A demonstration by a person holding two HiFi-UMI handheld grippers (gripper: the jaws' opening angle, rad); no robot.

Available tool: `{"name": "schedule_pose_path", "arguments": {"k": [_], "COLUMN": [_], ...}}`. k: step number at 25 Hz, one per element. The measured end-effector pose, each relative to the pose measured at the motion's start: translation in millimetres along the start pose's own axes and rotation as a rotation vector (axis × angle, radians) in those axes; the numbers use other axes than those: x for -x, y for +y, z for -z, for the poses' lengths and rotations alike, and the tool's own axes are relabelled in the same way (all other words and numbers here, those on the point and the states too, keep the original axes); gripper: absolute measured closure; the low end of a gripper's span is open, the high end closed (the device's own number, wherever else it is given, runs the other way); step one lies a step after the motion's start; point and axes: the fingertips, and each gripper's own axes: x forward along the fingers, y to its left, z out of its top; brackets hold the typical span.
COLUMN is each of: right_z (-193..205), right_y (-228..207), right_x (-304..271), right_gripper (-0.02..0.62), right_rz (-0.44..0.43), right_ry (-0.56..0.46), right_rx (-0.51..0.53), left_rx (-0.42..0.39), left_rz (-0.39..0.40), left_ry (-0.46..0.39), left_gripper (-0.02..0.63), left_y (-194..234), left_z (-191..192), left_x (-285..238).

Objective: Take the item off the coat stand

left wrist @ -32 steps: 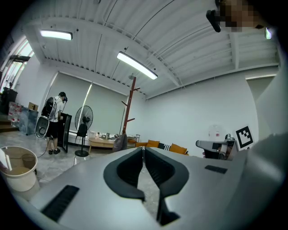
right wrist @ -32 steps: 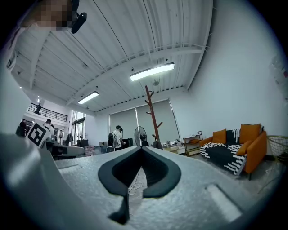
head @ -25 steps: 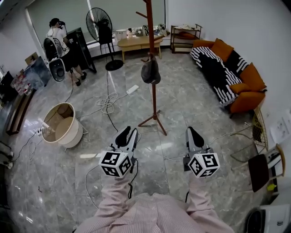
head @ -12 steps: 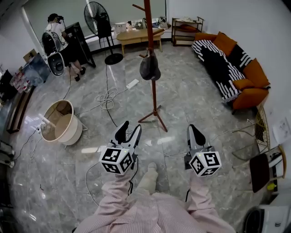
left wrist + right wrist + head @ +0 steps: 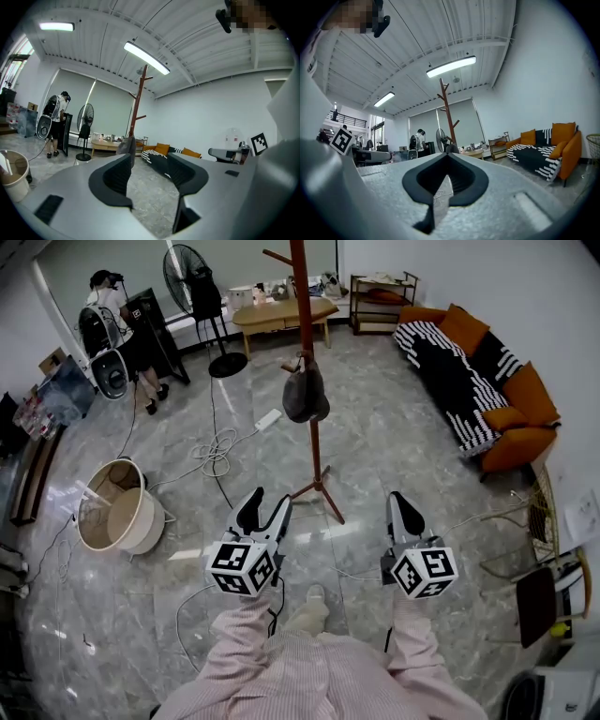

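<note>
A dark grey cap-like item [image 5: 305, 395] hangs from a low peg of the reddish-brown coat stand [image 5: 307, 343], which rises from the marble floor straight ahead. Both grippers are held low in front of me, well short of the stand. My left gripper [image 5: 266, 504] is open; its jaws have just been opening and nothing is between them. In the left gripper view the item [image 5: 126, 146] shows just past the left jaw of that gripper [image 5: 150, 164]. My right gripper [image 5: 400, 502] is shut and empty. Above the tips of this gripper [image 5: 447, 157] the stand [image 5: 447, 112] is visible.
An orange sofa [image 5: 511, 395] with a striped blanket lines the right wall. A round tub [image 5: 114, 518] stands at the left, with cables [image 5: 216, 457] on the floor. A fan [image 5: 192, 287], a wooden table [image 5: 281, 315] and a person [image 5: 112, 320] are at the back. A chair [image 5: 539, 596] is at the right.
The left gripper's jaws have spread apart. Both grippers and my view have advanced toward the coat stand, which now looms larger. A foot has stepped into view below the grippers.
</note>
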Motion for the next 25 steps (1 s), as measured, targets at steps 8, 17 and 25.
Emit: {"name": "schedule_pose_path", "arguments": {"k": [8, 17, 25], "right_z": [-9, -13, -11], "right_y": [-25, -33, -57], "right_x": [-76, -145, -182], "right_gripper": [0.592, 0.592, 0.592], "right_rz": [-0.002, -0.031, -0.028], "right_ry": [-0.005, -0.011, 0.001], "right_rx": [0.001, 0.008, -0.004], "left_rx": [0.015, 0.020, 0.016], "left_rz": [0.002, 0.017, 0.031], "left_ry": [0.007, 0.006, 0.038], "left_gripper": [0.374, 0.374, 0.374], "left_y": [37, 68, 79], "left_z": [-13, -26, -26], "left_x": [-74, -134, -184]}}
